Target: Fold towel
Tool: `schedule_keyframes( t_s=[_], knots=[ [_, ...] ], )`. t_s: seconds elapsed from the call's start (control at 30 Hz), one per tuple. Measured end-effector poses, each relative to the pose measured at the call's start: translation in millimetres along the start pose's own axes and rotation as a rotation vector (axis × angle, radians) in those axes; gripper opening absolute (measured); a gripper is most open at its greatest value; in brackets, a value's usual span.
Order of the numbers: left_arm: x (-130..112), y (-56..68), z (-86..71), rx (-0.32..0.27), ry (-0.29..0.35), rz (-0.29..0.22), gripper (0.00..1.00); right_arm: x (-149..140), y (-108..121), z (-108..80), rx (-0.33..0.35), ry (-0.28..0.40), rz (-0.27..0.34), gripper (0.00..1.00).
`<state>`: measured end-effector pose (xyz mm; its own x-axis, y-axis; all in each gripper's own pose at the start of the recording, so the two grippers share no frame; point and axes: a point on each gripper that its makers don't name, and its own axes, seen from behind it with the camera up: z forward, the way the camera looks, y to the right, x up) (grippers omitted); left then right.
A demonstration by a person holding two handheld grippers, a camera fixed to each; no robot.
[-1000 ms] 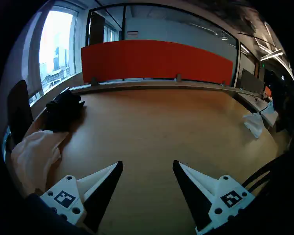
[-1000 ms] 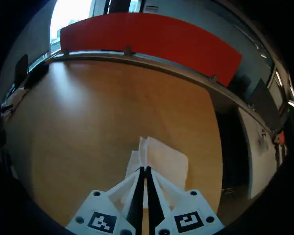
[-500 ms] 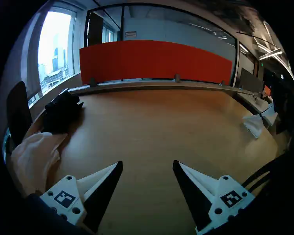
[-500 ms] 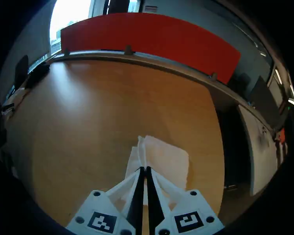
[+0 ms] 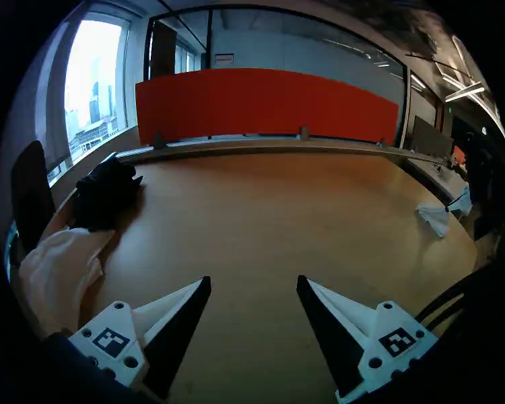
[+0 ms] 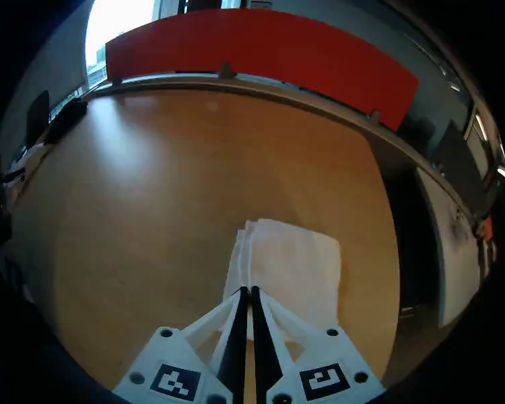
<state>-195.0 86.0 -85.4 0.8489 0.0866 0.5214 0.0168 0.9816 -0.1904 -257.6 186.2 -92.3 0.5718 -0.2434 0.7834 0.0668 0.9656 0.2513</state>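
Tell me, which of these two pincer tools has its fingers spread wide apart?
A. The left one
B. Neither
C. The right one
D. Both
A: the left gripper holds its fingers well apart above the wooden table with nothing between them, while the right gripper is closed on the edge of the white towel.

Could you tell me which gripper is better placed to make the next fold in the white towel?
Right: the right gripper is shut on the white towel, while the left gripper hangs open over the wooden table, far from it.
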Motion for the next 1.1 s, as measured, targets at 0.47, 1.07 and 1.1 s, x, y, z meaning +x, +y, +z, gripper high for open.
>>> schedule_keyframes(
  t_s=[0.47, 1.07, 1.1],
  knots=[
    [-1, -0.7, -0.3, 0.003, -0.002, -0.001, 0.95, -19, -10, 15.3, 0.016, -0.036, 0.025, 0.05],
    [-2, -1.9, -1.5, 0.007, -0.005, -0.001, 0.95, -25, -18, 22.9, 0.036, -0.049, 0.024, 0.31],
    [-2, -2.1, -1.8, 0.007, -0.005, -0.001, 0.94, -26, -18, 23.1, 0.038, -0.049, 0.025, 0.38]
  ],
)
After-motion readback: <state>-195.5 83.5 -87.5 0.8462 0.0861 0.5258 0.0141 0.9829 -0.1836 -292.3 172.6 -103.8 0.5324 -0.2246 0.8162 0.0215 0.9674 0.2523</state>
